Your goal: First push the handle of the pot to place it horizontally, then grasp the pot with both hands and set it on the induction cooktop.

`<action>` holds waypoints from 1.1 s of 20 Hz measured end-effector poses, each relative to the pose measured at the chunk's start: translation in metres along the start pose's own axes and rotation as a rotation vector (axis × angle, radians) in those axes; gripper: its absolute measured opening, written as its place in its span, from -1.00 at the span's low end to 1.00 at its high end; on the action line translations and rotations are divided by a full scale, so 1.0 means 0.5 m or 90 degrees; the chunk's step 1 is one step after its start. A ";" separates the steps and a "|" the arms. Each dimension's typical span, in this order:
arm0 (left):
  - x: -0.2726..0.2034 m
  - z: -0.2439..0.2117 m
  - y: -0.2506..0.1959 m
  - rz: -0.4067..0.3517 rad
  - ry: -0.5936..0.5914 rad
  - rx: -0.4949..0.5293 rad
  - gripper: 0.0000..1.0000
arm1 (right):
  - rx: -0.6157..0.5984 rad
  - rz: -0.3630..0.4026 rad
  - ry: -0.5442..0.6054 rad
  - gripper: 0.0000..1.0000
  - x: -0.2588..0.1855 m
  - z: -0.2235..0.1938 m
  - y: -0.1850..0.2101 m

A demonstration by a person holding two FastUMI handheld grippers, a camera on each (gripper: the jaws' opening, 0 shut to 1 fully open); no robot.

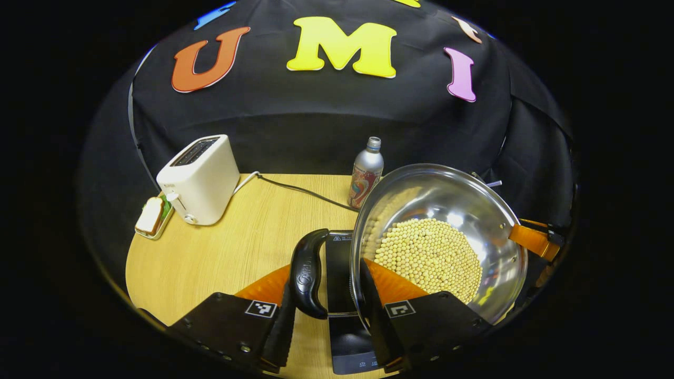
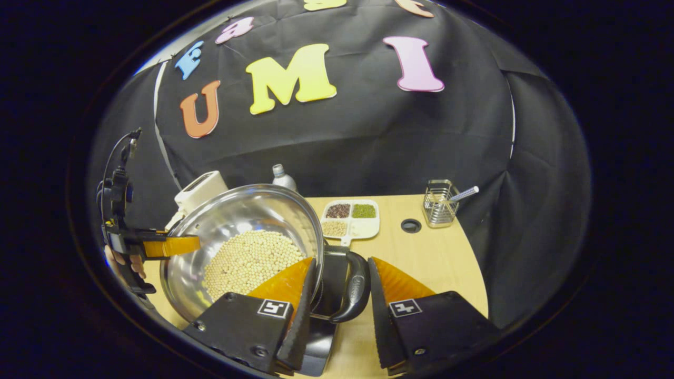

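Now both grippers straddle the pot [image 1: 447, 231] by its black side handles: left gripper [image 1: 326, 321] and right gripper [image 2: 342, 316], fingers narrow around them, contact unclear. Induction cooktop [image 1: 342, 295] lies beneath. Toaster [image 1: 202, 179], bottle [image 1: 366, 176], and divided tray [image 2: 350, 218] stand nearby.

Left gripper view. The left gripper [image 1: 326, 316] straddles the pot's black side handle [image 1: 309, 272], one finger on each side of it; whether both press on it cannot be told. The steel pot [image 1: 489, 210], holding pale round beans [image 1: 429, 258], is tilted above the black induction cooktop [image 1: 339, 263]. At its far rim, the other gripper [image 1: 532, 239] meets the pot. On the wooden table [image 1: 226, 258] stand a white toaster [image 1: 200, 179], a sandwich on a small tray [image 1: 151, 217] just beside it, and a metal bottle [image 1: 366, 173] behind the pot.
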State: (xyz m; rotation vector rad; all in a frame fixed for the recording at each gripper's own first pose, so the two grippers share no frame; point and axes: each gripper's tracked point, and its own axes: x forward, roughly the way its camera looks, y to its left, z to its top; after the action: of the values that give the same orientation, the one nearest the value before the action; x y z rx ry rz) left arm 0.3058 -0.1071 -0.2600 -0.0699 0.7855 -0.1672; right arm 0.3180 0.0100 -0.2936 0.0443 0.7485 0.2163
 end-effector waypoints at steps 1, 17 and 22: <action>0.011 -0.006 0.001 0.002 0.001 0.000 0.19 | -0.004 -0.004 0.005 0.04 0.012 -0.012 -0.003; 0.105 -0.071 0.023 0.003 -0.043 -0.040 0.29 | 0.014 -0.030 -0.046 0.35 0.098 -0.081 -0.018; 0.106 -0.071 0.024 -0.002 -0.040 -0.035 0.32 | 0.027 -0.035 -0.045 0.37 0.100 -0.082 -0.015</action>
State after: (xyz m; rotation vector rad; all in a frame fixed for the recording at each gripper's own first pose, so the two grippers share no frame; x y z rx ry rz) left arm 0.3189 -0.1048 -0.3235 -0.1283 0.7266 -0.1459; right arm 0.3271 0.0117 -0.3581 0.0704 0.6830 0.1458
